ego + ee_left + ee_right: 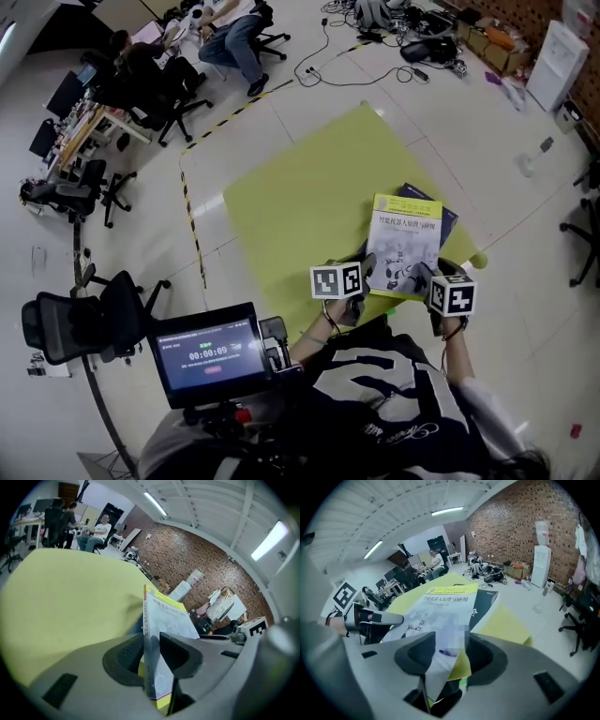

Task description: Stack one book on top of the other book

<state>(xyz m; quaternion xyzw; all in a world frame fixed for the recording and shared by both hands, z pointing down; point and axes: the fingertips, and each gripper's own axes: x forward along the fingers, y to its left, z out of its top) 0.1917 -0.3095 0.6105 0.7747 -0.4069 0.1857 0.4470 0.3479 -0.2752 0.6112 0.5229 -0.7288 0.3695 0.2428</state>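
Note:
A white book with a yellow top band point(403, 244) lies on a dark blue book point(441, 214) at the near right of the yellow-green table point(300, 197). My left gripper point(367, 272) is at the top book's near left corner, and my right gripper point(424, 277) is at its near right corner. In the left gripper view the white book point(166, 616) stands edge-on between the jaws of the left gripper point(151, 653), and both pads press on it. In the right gripper view the book's corner point(440, 609) sits between the spread jaws of the right gripper point(451, 653), with gaps beside it. The dark book point(485, 604) shows beneath.
A small screen point(206, 354) rides on the rig at my lower left. Office chairs point(80, 323) stand left of the table, and seated people point(230, 37) are at desks further back. Cables and boxes point(422, 42) litter the far floor. The books reach the table's right edge.

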